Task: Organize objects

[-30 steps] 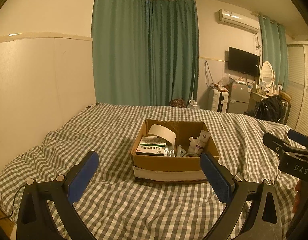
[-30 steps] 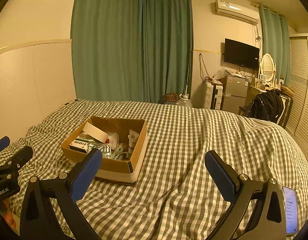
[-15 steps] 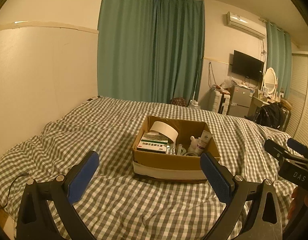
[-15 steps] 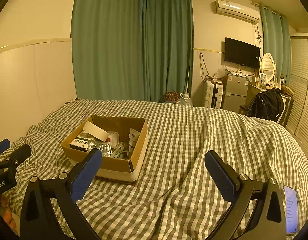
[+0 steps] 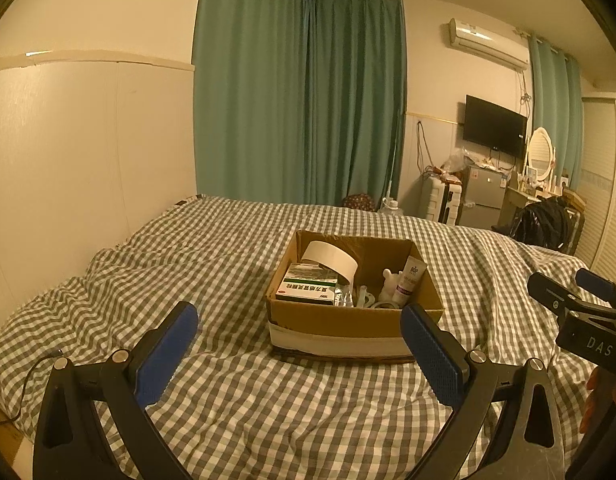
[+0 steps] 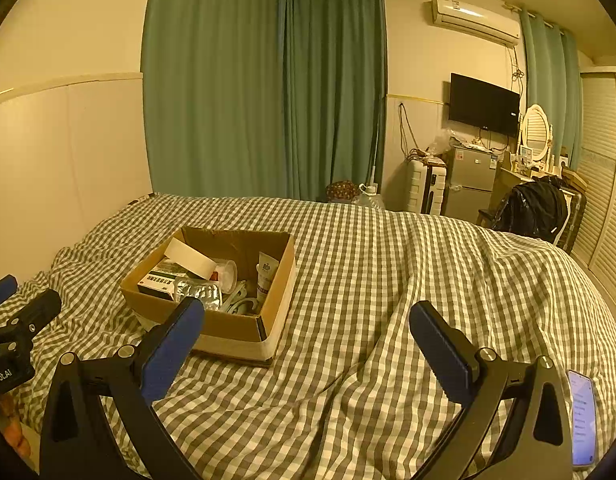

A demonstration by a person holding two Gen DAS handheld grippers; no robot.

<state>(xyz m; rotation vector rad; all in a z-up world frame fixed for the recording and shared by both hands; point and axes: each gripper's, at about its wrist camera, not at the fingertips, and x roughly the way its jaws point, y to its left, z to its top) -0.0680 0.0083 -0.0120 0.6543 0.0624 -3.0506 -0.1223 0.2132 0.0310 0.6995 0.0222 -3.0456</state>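
Cardboard, thin and open-topped, makes up the box (image 5: 354,322) that sits on the checked bedspread (image 5: 212,264) near the middle of the bed, a little left of centre in the right wrist view (image 6: 228,326). It looks light for its size but would likely flex at the walls, so the firmest hold is probably on a rim close to a corner, or on opposite side walls; the pale tape band (image 5: 340,345) round its base may be slick.

Inside, the green-and-white medicine carton (image 5: 308,288) at the near left is stiff and light, best pinched across its short sides. The roll of wide pale tape (image 5: 331,261) leans over it and offers its edge. The white tube (image 5: 409,283) stands tilted at the right wall, soft and likely to squash. Foil blister packs (image 6: 199,292) lie at the near side, thin, slippery and easily creased. Other small items are too jumbled to name.

The left claw (image 5: 298,338) is spread wide and empty, hovering short of the box's near wall. The right claw (image 6: 306,334) is likewise spread and empty, over bare bedspread right of the box.
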